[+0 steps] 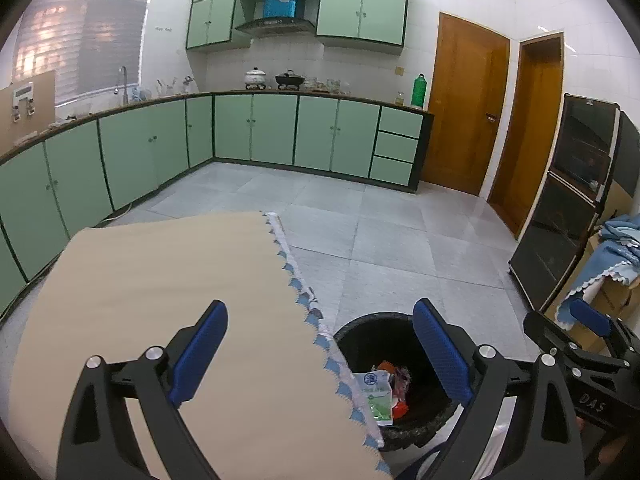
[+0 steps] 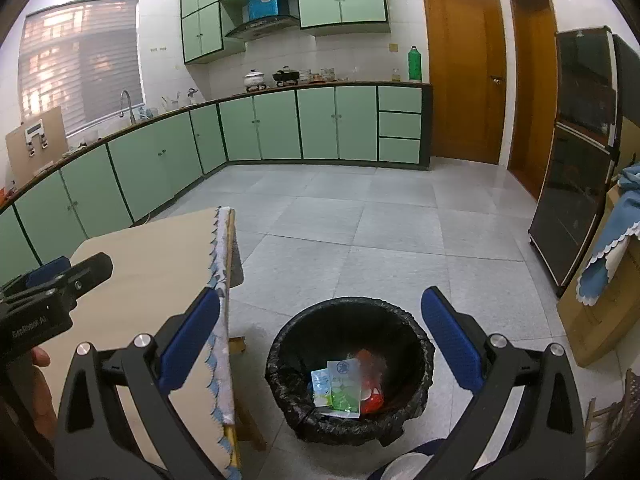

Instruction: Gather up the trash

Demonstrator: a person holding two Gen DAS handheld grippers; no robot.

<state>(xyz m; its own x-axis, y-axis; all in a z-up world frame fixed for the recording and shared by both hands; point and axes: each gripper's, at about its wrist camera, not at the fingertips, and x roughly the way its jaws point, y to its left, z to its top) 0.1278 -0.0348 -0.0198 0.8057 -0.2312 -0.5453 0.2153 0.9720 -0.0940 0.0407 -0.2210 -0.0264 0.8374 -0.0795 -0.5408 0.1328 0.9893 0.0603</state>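
Observation:
A black bin (image 2: 348,364) with a black bag liner stands on the floor beside the table; it also shows in the left wrist view (image 1: 394,364). Inside lie green-and-white packets (image 2: 340,390) and red wrappers (image 2: 372,380); they also show in the left wrist view (image 1: 378,394). My right gripper (image 2: 320,332) is open and empty, above the bin. My left gripper (image 1: 320,348) is open and empty, over the table edge next to the bin. The right gripper also shows at the right of the left wrist view (image 1: 588,320).
A table with a beige cloth (image 1: 160,300) trimmed in blue scallops stands left of the bin. Green cabinets (image 2: 280,124) line the far walls. A black appliance cabinet (image 2: 576,160) and cardboard boxes with a blue cloth (image 2: 612,256) stand at the right. The floor is grey tile.

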